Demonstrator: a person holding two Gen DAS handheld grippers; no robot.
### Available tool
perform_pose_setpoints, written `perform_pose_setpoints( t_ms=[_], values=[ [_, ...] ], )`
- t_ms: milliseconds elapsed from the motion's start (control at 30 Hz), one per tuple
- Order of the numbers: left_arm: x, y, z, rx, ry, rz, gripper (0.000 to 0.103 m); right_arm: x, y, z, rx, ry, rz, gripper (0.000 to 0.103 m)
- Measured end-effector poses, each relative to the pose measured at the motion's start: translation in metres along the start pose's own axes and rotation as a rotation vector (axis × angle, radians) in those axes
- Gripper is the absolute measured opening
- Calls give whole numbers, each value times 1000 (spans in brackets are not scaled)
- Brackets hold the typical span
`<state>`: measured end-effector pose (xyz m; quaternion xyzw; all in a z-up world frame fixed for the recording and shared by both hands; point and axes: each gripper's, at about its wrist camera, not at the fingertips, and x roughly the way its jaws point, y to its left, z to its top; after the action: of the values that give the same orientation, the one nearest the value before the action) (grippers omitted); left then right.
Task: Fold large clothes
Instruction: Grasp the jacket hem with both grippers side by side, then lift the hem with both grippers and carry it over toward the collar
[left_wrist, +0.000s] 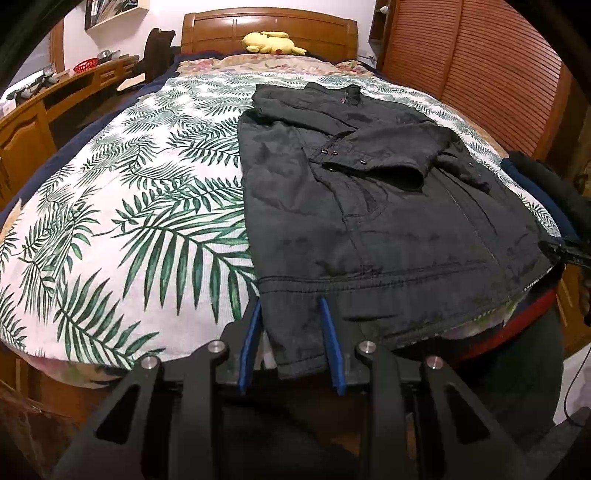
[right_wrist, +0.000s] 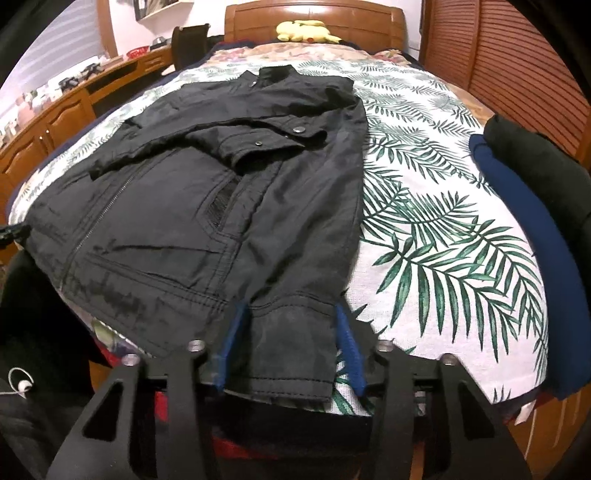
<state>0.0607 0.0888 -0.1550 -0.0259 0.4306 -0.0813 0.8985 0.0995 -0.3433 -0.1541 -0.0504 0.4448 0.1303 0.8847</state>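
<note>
A black jacket (left_wrist: 369, 206) lies flat on the bed, collar toward the headboard, one sleeve folded across the chest. It also shows in the right wrist view (right_wrist: 207, 192). My left gripper (left_wrist: 290, 301) is open at the jacket's bottom hem near its left corner; the hem fabric lies between the blue fingers (left_wrist: 328, 332). My right gripper (right_wrist: 291, 310) is open around the cuff of the long sleeve (right_wrist: 291, 354) at the bed's near edge, blue fingers (right_wrist: 347, 343) on either side. Neither gripper is closed on the cloth.
The bed has a white cover with green palm leaves (left_wrist: 129, 206). A yellow plush toy (left_wrist: 271, 42) lies by the wooden headboard. A folded blue and dark stack (right_wrist: 532, 221) sits at the bed's right edge. A wooden desk (left_wrist: 44, 107) stands on the left, slatted wardrobe doors (left_wrist: 461, 59) on the right.
</note>
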Motion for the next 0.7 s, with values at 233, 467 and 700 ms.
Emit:
perform_pose_setpoints(
  t_ms=[233,467,700],
  values=[
    [-34,-10,16,34,-93,-51,4,-24,1,15,23,-117,63,13],
    [-80,-35,56,86,-215,-75,2,-55,7,53,52,-227,50,10],
    [-113,-45,78,126,-284,-82,2,-88,16,76,55,-321,57,8]
  ],
)
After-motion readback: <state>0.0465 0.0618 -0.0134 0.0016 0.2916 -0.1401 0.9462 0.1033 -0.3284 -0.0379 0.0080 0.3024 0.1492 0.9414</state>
